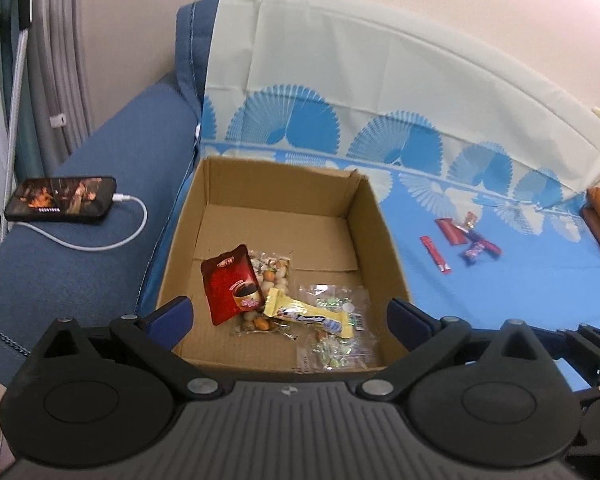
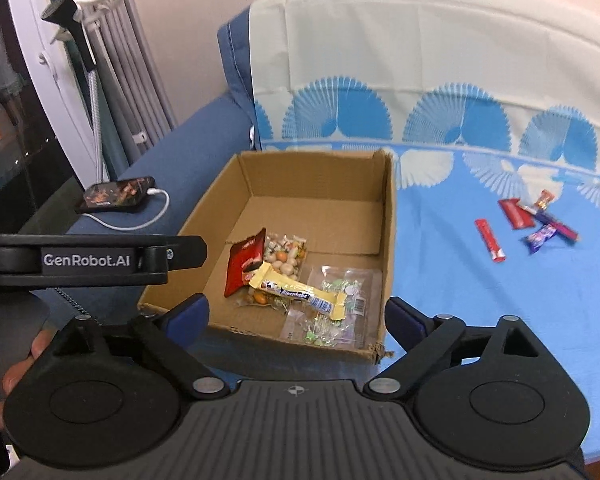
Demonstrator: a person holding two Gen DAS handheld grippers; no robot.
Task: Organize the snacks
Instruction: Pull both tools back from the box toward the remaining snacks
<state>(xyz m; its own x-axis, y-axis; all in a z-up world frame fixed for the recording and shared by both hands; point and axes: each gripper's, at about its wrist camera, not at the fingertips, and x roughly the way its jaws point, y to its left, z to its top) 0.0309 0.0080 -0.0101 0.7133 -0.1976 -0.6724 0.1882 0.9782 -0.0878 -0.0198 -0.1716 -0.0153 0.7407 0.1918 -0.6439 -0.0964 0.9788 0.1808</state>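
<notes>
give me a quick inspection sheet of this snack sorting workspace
surface: blue patterned sheet over a sofa
job's things: cardboard box holds red coffee pouch, nut bag, yellow bar, clear candy bags; loose snacks lie on the sheet right of the box
clutter: phone on the sofa arm
grippers: left gripper and right gripper both open, empty
cables: white charging cable plugged into the phone
surroundings: grey curtain, wall

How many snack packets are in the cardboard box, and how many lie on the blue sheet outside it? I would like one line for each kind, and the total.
In the brown cardboard box:
Red coffee pouch: 1
Clear bag of nuts: 1
Yellow bar wrapper: 1
Clear bags of green sweets: 2

On the blue sheet:
Red packets: 2
Purple packets: 2
Small red-orange sweet: 1

Total: 10
</notes>
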